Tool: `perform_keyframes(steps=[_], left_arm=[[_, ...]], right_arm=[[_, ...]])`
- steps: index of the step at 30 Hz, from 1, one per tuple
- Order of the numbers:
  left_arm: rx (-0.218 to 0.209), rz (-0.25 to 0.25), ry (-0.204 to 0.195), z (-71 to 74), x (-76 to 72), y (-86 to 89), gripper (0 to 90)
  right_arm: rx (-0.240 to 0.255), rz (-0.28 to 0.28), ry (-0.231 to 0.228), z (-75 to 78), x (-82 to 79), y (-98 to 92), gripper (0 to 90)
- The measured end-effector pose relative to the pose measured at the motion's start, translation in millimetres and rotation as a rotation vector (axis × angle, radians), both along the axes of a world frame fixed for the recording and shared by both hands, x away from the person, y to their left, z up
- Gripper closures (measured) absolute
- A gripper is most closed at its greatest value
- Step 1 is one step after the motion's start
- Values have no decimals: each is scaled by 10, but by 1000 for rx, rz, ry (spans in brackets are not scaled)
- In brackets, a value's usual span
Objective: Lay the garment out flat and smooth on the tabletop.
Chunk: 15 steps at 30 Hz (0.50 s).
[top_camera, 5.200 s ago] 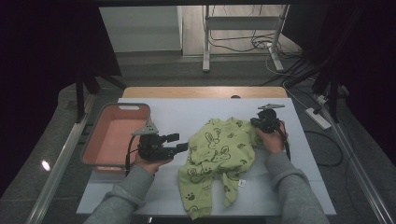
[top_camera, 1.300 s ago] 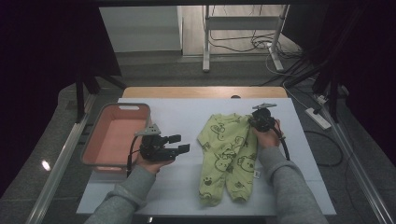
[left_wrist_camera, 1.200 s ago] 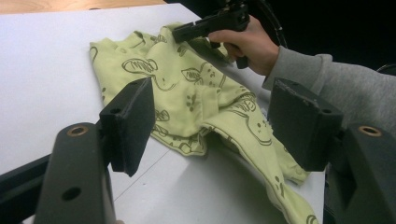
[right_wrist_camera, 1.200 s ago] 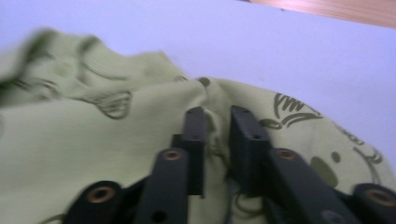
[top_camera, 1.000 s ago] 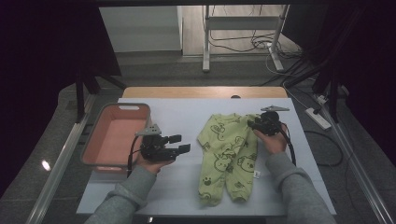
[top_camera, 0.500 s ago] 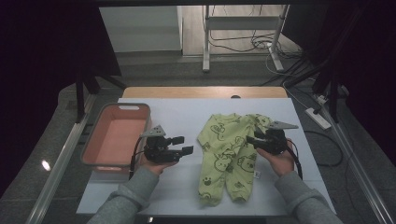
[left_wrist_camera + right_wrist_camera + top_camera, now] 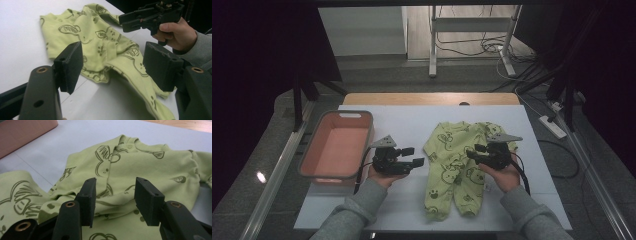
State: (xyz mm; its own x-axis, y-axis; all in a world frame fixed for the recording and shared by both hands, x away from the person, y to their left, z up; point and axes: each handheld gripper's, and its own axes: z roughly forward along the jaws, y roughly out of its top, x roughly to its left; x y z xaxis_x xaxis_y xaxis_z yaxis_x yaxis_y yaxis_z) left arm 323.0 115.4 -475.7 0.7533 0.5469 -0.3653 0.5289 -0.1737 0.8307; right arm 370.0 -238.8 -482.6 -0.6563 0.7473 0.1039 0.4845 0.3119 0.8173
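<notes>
From above, on the white table (image 7: pixel 362 210), a green romper (image 7: pixel 457 165) printed with dark animal drawings lies spread flat right of centre, legs toward the person. The left gripper (image 7: pixel 412 157) hovers just left of it, jaws apart and empty, while the right gripper (image 7: pixel 472 154) sits over the garment's right side. A pink tray (image 7: pixel 367 135) stands at the left, well apart from the romper, and looks empty, though its near corner is dim. Along the left gripper (image 7: pixel 112 62) view, the wide jaws frame a folded edge of the romper (image 7: pixel 100 45) without touching it, and the right gripper (image 7: pixel 125 21) shows beyond, held in a hand (image 7: pixel 178 35). Along the right gripper (image 7: pixel 113 200) view, the jaws have just been opening and stand moderately apart above the romper (image 7: pixel 150 165), gripping no cloth; a corner of the tray (image 7: pixel 22 132) shows at top left.
</notes>
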Motion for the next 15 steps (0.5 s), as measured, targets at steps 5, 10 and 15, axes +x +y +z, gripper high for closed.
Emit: perform_keyframes(steps=[5,10,15], left_arm=[[31,-16,-5,-13,79,-230,328],[50,-31,2,-44,245,-497,332],[91,-44,6,-91,385,-694,338]], right_arm=[[5,6,1,0,-68,-35,529],[13,6,-3,19,-167,-97,526],[22,3,-5,27,-270,-183,524]])
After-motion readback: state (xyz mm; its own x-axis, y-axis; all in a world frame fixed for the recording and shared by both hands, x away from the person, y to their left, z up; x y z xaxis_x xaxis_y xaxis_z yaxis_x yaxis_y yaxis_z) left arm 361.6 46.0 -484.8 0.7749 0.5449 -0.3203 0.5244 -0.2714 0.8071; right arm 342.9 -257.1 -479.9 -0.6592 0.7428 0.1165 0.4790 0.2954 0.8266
